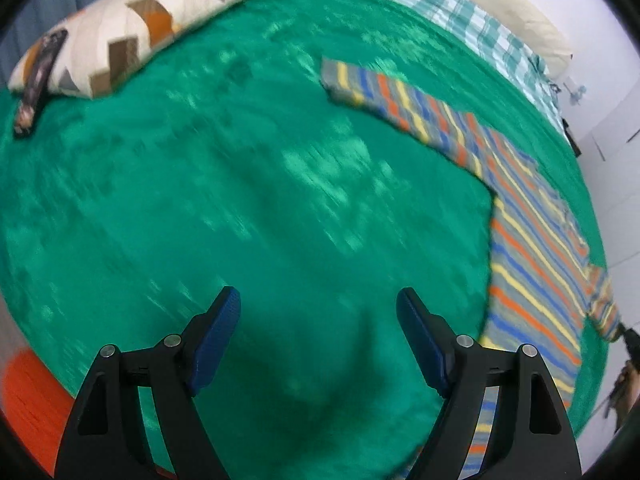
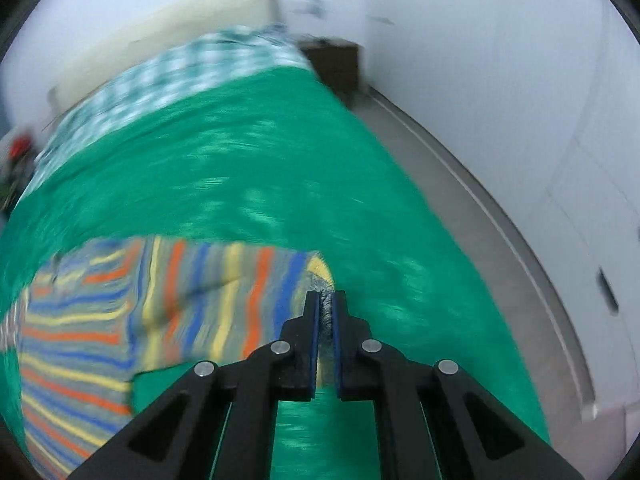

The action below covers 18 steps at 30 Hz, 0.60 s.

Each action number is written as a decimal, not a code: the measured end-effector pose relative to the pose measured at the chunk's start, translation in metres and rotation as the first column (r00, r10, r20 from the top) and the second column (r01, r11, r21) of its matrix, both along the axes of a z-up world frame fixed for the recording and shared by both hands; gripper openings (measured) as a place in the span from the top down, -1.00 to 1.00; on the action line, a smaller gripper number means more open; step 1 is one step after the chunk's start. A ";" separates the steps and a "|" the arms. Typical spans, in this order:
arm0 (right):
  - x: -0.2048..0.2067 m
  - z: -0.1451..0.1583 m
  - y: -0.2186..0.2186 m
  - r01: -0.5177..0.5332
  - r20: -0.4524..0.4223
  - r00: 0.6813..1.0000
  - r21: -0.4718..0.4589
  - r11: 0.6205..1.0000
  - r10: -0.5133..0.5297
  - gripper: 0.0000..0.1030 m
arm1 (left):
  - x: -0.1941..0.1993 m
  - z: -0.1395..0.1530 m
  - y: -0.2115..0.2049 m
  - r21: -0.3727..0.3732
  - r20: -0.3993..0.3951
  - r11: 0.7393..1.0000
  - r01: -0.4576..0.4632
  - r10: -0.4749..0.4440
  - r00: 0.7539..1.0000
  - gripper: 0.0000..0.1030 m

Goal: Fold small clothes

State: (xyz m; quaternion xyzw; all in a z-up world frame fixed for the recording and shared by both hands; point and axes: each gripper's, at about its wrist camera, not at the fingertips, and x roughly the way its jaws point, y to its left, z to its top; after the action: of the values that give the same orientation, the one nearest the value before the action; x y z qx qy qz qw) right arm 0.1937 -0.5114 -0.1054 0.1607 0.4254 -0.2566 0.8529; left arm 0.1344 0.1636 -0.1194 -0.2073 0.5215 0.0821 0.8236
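A small long-sleeved top with grey, orange, blue and yellow stripes lies spread on the green blanket. One sleeve stretches away to the upper left. My left gripper hangs open over bare blanket, left of the top, with nothing between its blue pads. In the right wrist view the top lies to the left. My right gripper is shut on the cuff end of the other sleeve, and a strip of fabric shows between its pads.
A patchwork pillow with a dark object beside it lies at the bed's far left. A checked sheet covers the head end. An orange thing sits at the lower left. Right of the bed run the floor, a nightstand and white cupboard doors.
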 end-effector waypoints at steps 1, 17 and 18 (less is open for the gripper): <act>-0.003 -0.005 -0.009 0.023 -0.009 1.000 0.023 0.999 -0.022 0.90 | -0.002 -0.002 -0.007 -0.006 -0.003 1.000 0.007 -0.007 1.000 -0.59; -0.100 -0.051 -0.043 0.128 0.189 0.956 0.416 0.900 -0.223 0.25 | -0.021 -0.008 -0.039 0.014 -0.019 0.997 0.079 -0.079 0.997 -0.58; -0.105 -0.060 -0.034 0.092 0.196 0.961 0.442 0.892 -0.196 0.25 | -0.021 -0.011 -0.039 0.009 -0.025 0.997 0.077 -0.077 0.997 -0.58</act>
State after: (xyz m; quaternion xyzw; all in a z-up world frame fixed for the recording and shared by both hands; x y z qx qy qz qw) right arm 0.0883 -0.5452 -0.1649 0.4046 0.3541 -0.1991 0.8193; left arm 0.1129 0.1242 -0.1300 -0.1817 0.5390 0.0554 0.8206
